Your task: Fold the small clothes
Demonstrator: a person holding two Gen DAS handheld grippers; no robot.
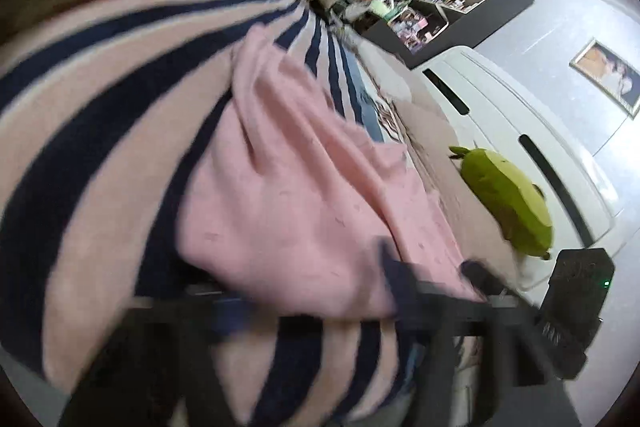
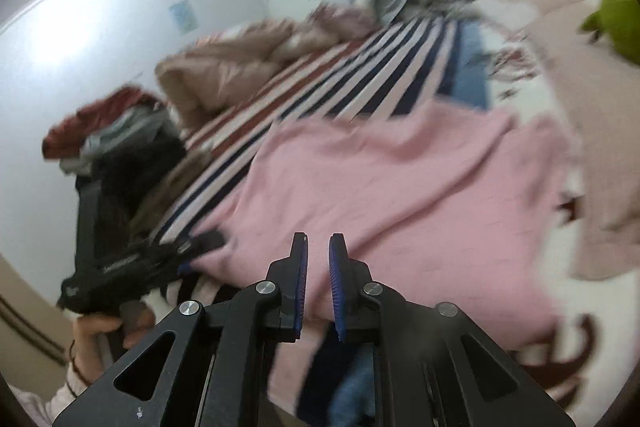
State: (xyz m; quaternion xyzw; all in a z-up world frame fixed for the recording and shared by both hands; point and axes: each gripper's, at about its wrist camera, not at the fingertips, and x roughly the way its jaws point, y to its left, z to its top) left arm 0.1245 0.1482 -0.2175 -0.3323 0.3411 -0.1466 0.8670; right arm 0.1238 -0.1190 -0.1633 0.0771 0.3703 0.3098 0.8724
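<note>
A pink garment [image 1: 300,187] [image 2: 400,187] lies spread on a bed covered by a pink, white and navy striped blanket [image 1: 100,107] [image 2: 360,67]. In the blurred left wrist view my left gripper [image 1: 430,267] has its two fingers apart at the garment's near edge, and pink cloth lies between them. The right wrist view shows that left gripper [image 2: 200,251] at the garment's left corner, held by a hand [image 2: 96,331]. My right gripper [image 2: 319,239] hovers over the garment's near edge, its blue pads nearly together with nothing between them.
A green plush toy [image 1: 508,203] [image 2: 616,23] lies on the bed to the right. A pile of dark and red clothes [image 2: 112,131] sits at the left, with a beige quilt [image 2: 224,75] behind it. White cupboards [image 1: 520,131] stand beyond the bed.
</note>
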